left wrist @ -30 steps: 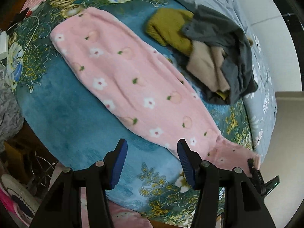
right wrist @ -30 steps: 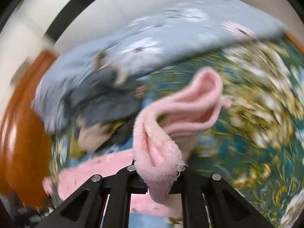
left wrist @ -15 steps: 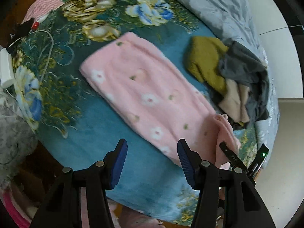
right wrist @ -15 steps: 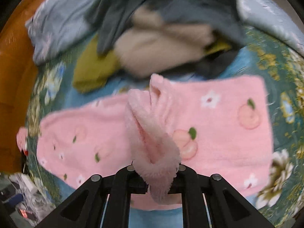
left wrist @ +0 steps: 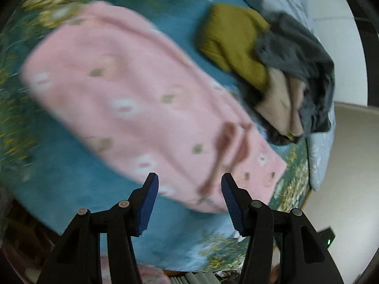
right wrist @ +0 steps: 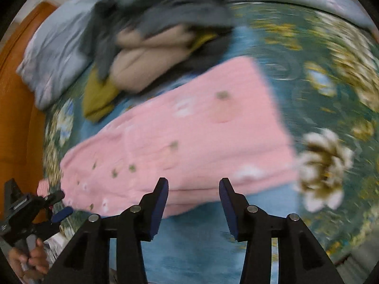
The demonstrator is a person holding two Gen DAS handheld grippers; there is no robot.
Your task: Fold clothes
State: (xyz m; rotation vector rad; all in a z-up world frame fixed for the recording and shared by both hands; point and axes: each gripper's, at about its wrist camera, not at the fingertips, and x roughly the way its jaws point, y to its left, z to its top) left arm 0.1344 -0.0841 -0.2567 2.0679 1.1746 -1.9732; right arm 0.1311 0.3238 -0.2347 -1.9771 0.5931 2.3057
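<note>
Fluffy pink trousers with flower and peach prints [left wrist: 132, 104] lie folded over on the teal floral bedspread [left wrist: 71, 165]; they also show in the right wrist view [right wrist: 189, 142]. My left gripper [left wrist: 189, 189] is open and empty, just above the near edge of the trousers. My right gripper [right wrist: 193, 194] is open and empty, above the trousers' near folded edge. The left gripper also shows at the lower left of the right wrist view [right wrist: 56, 203]. Both views are blurred by motion.
A pile of mustard, beige and dark grey clothes [left wrist: 279, 66] lies beyond the trousers; it also shows in the right wrist view [right wrist: 151, 37]. A light blue quilt [right wrist: 54, 54] lies behind it. An orange wooden bed frame [right wrist: 16, 118] borders the bed.
My right gripper has let go of the pink trouser end and now stands open. The end now lies folded over the rest of the trousers. Both grippers moved closer to the trousers.
</note>
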